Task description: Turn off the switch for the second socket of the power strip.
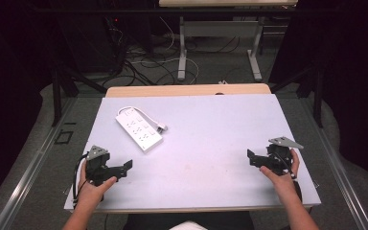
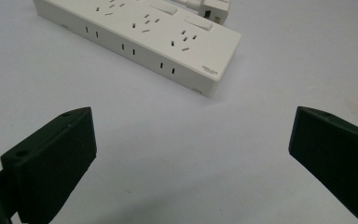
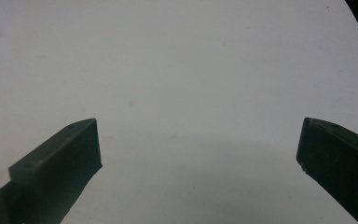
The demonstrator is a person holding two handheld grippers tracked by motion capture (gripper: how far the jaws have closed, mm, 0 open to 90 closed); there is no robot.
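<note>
Both hands rest at the near table edge, left gripper (image 1: pixel 124 167) and right gripper (image 1: pixel 253 158) spread wide and empty, seemingly ready. Just ahead of the left lies the power strip (image 1: pixel 138 129).

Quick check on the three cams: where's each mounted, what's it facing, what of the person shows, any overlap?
High view: above the person's side, looking forward and down at the table; both forearms, left gripper, right gripper.
Left gripper view: on the left gripper, jaws wide apart, facing the white power strip.
Right gripper view: on the right gripper, jaws wide apart, facing bare tabletop.
Shared: high and left gripper views both show the power strip.
</note>
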